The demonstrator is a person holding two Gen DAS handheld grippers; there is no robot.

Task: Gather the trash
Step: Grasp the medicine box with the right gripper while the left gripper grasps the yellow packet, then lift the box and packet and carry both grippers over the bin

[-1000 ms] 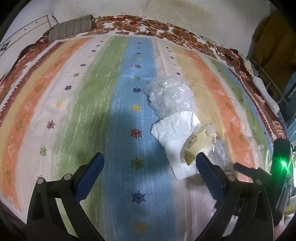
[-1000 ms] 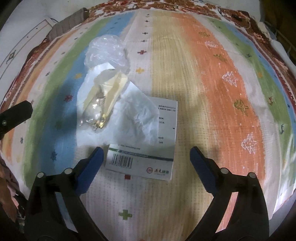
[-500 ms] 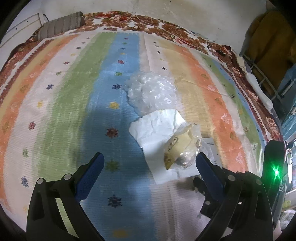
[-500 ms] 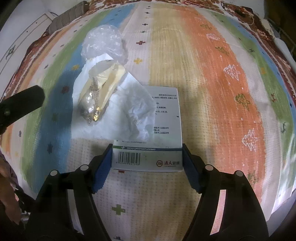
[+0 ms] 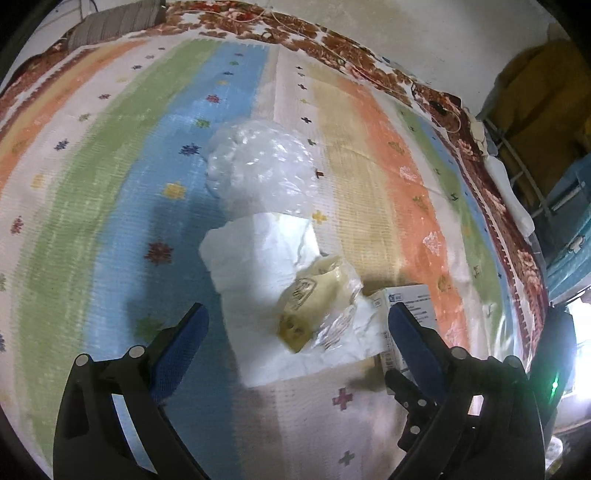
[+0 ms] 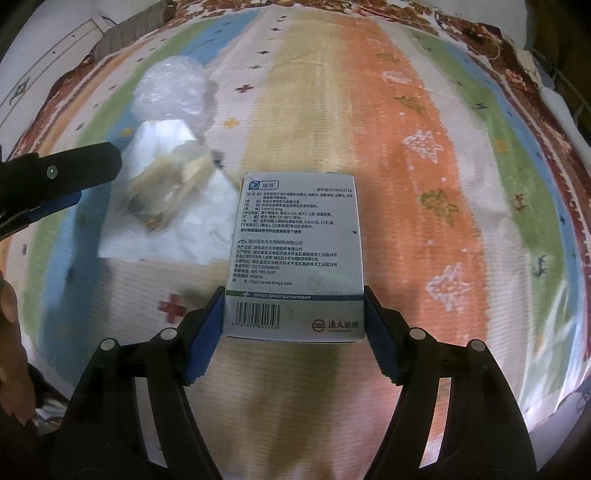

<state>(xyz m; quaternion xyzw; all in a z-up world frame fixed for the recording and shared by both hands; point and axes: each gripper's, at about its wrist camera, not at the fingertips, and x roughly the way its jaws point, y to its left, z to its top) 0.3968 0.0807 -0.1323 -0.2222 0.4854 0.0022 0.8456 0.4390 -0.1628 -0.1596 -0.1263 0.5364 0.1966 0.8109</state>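
My right gripper point(image 6: 293, 325) is shut on a white medicine box point(image 6: 295, 254), holding its barcode end just above the striped bedspread. The box also shows in the left wrist view point(image 5: 406, 299). My left gripper point(image 5: 297, 326) is open and empty, its jaws either side of a clear wrapper with yellow contents point(image 5: 317, 306) lying on a crumpled white tissue point(image 5: 266, 258). A crumpled clear plastic bag point(image 5: 258, 162) lies behind them. In the right wrist view the wrapper point(image 6: 166, 188), tissue point(image 6: 195, 236) and bag point(image 6: 170, 92) sit left of the box.
The striped bedspread point(image 5: 110, 184) covers the whole bed. A grey pillow point(image 5: 114, 22) lies at the far left corner. A wall stands behind. A metal rack and cloths point(image 5: 535, 147) stand off the right edge of the bed.
My right gripper closed on the medicine box and lifted it a little. My left gripper moved right and forward, so the wrapper and tissue now lie between its open jaws.
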